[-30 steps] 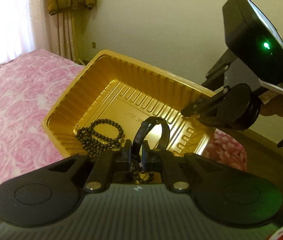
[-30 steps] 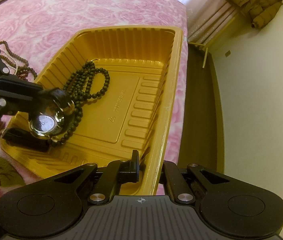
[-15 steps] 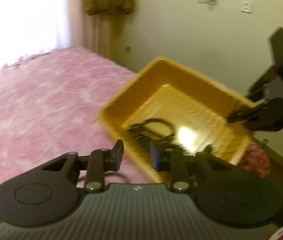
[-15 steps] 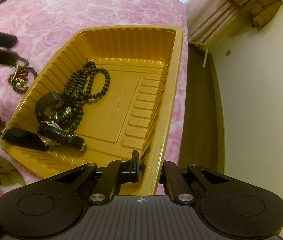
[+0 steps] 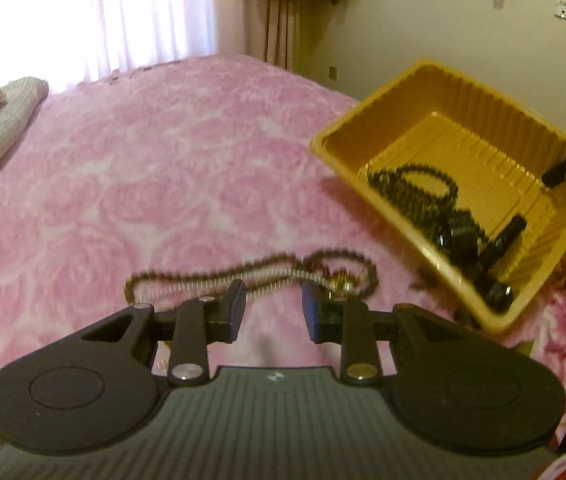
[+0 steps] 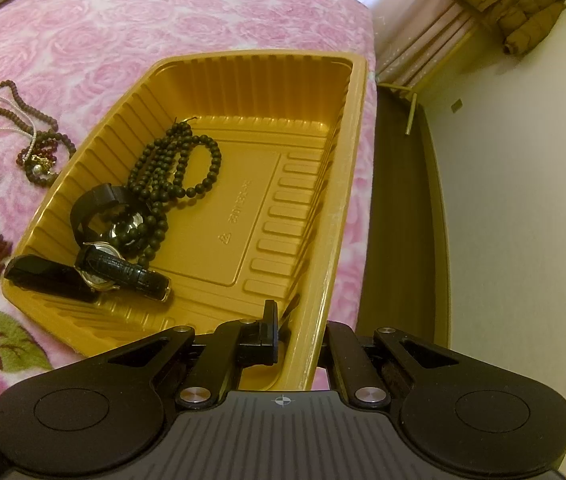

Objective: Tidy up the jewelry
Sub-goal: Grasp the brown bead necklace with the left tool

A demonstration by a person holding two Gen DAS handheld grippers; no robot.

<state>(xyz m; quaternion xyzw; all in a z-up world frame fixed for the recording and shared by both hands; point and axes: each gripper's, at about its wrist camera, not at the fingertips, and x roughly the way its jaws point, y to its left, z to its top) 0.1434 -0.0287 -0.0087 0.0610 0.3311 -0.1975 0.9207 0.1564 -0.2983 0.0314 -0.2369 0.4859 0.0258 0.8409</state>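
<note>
Gripping tray [image 6: 323, 280] rim, right gripper [image 6: 299, 334], left gripper [image 5: 273, 306] parted

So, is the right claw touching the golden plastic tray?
Touching. The right wrist view shows the right claw clamped on the golden plastic tray's near rim.

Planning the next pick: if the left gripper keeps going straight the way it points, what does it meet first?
Most likely the brown bead necklace with the pearl strand on the pink bedspread, just beyond the open left gripper. Depth is blurred, so this is uncertain.
</note>
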